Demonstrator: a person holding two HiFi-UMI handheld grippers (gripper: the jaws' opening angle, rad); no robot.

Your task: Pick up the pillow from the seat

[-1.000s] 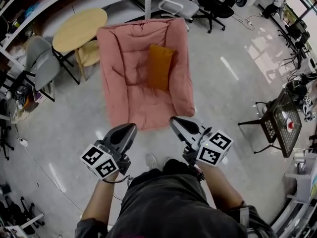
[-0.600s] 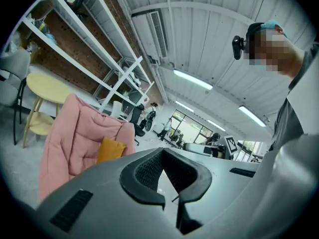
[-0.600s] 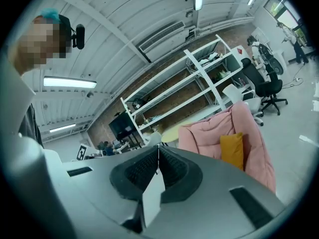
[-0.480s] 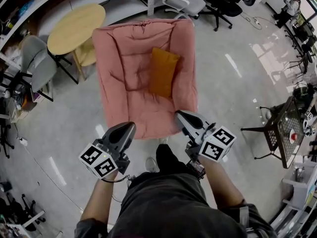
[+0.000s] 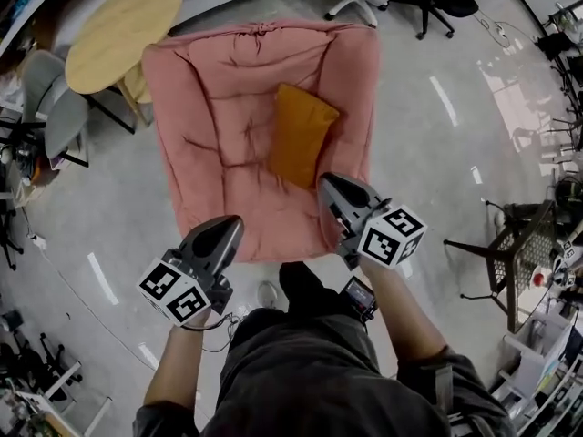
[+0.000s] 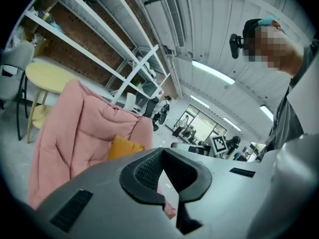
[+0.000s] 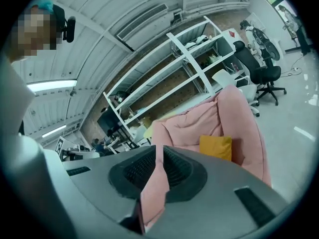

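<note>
The pillow (image 5: pixel 301 135) is showing a plain mustard orange at the centre of the frame, against the seat (image 5: pixel 219 126), which is showing a dusty salmon pink throughout. The left gripper (image 5: pixel 228 221) and the right gripper (image 5: pixel 326 182) are showing matte grey shells, each wearing a white cube (image 5: pixel 178 291) patterned with black square markers. At the upper left of the frame the round table (image 5: pixel 123 21) is showing pale yellow wood, and the floor (image 5: pixel 437 153) is gleaming light grey.
</note>
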